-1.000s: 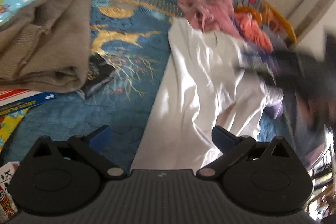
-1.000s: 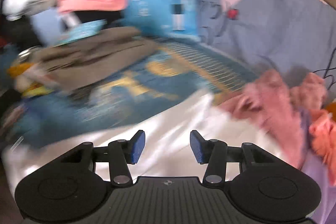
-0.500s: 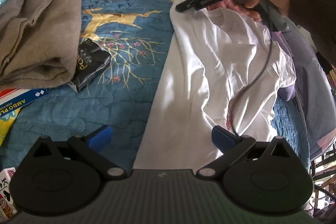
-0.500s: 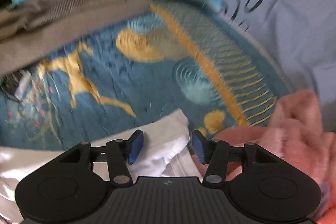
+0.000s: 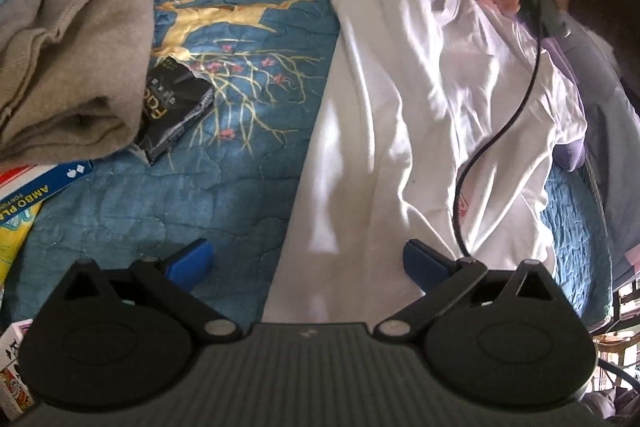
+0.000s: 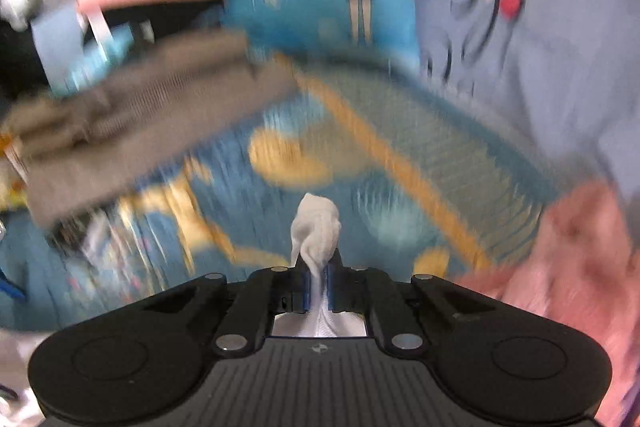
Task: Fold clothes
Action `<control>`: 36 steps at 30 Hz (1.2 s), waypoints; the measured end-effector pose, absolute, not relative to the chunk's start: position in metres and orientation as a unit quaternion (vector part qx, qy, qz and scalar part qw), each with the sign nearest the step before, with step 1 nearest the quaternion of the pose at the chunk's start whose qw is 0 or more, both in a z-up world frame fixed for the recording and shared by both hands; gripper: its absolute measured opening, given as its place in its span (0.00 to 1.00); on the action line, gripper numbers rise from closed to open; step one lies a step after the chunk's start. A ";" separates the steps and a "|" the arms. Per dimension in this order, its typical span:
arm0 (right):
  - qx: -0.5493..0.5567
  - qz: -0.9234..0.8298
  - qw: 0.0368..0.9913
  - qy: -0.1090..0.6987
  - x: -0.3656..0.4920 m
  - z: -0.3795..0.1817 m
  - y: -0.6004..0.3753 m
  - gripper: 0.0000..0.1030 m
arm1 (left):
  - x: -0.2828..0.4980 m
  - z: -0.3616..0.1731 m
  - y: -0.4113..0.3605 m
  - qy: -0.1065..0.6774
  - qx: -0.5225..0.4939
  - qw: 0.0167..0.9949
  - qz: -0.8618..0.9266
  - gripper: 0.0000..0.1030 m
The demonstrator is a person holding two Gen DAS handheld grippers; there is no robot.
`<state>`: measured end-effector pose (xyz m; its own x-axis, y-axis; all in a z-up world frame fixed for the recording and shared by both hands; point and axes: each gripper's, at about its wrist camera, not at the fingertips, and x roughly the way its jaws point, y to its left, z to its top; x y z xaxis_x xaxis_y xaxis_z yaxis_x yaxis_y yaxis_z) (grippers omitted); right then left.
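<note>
Two grippers are at a white garment [image 5: 420, 131] spread along the right of a blue quilt [image 5: 240, 163]; its far corner is pinched in the right gripper [image 6: 318, 287], and the left gripper [image 5: 308, 263] is held wide over the near hem; a fold seems in hand, so that hem must be gripped next; a folded brown sweater [image 5: 68, 51] is seen left amid clutter.

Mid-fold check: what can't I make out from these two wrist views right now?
- Right wrist view: motion blur smears everything beyond the right gripper, shut on a white shirt corner.
- Left wrist view: the left gripper body hides the shirt's near hem.
- Left wrist view: the brown sweater covers part of the black packet.
</note>
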<state>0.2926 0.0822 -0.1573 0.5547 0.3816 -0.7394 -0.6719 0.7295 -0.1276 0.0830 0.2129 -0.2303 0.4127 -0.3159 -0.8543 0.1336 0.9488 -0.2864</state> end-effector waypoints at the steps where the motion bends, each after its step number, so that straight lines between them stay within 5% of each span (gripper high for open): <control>1: -0.205 0.309 0.864 0.340 0.293 -0.147 0.086 0.07 | 0.083 -0.229 0.215 0.523 -0.088 0.838 -0.131 0.99; 6: -0.206 0.286 0.889 0.294 0.321 -0.116 0.109 0.07 | 0.084 -0.228 0.228 0.513 -0.109 0.845 -0.103 0.99; 13: -0.233 0.204 0.894 0.325 0.364 -0.155 0.135 0.09 | 0.086 -0.225 0.241 0.507 -0.128 0.849 -0.073 0.99; 18: -0.244 0.139 0.915 0.290 0.345 -0.169 0.130 0.19 | 0.086 -0.222 0.245 0.502 -0.134 0.852 -0.062 0.99; 22: -0.152 0.126 0.945 0.260 0.295 -0.137 0.089 0.36 | 0.084 -0.218 0.246 0.495 -0.133 0.857 -0.061 0.99; 28: -0.035 0.142 0.948 0.282 0.173 -0.114 0.015 0.38 | 0.070 -0.204 0.234 0.466 -0.110 0.873 -0.097 0.99; 32: 0.035 0.144 0.929 0.338 0.090 -0.136 -0.029 0.51 | 0.059 -0.198 0.227 0.453 -0.088 0.880 -0.109 0.99; 36: 0.103 0.135 0.892 0.420 0.025 -0.191 -0.045 0.51 | 0.051 -0.191 0.214 0.431 -0.071 0.888 -0.141 0.99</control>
